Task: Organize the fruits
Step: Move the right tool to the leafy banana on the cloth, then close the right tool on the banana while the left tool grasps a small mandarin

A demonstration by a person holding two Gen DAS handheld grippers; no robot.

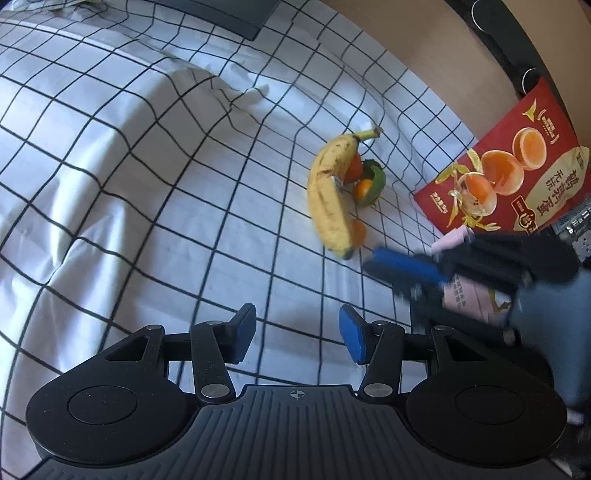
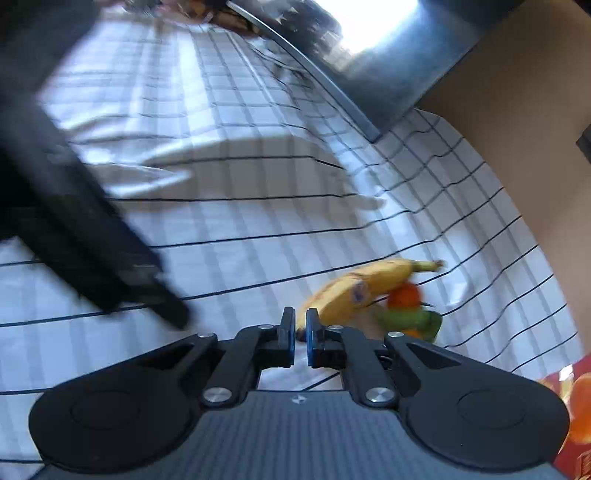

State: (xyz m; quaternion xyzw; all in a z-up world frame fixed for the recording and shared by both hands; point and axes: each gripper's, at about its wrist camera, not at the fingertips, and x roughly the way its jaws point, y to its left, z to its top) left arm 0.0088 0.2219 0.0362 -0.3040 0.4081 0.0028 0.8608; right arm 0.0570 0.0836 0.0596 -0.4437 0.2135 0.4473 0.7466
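A yellow banana [image 1: 328, 192] lies on the checked white cloth [image 1: 147, 184], with small orange fruits [image 1: 355, 167] and a green fruit [image 1: 376, 179] tucked against its right side. My left gripper [image 1: 297, 334] is open and empty, well short of the banana. My right gripper [image 2: 301, 338] has its jaws nearly together with nothing between them, its tips just short of the banana's [image 2: 365, 286] near end. It also shows in the left wrist view [image 1: 402, 262], blurred, just right of the banana. The fruits [image 2: 406, 306] lie right of its tips.
A red snack box [image 1: 517, 173] printed with oranges stands at the right against a tan wall [image 1: 424, 55]. A dark flat object [image 1: 229, 14] lies at the cloth's far edge. The cloth is creased and humped at the left. The left gripper's arm [image 2: 74, 221] crosses the right view.
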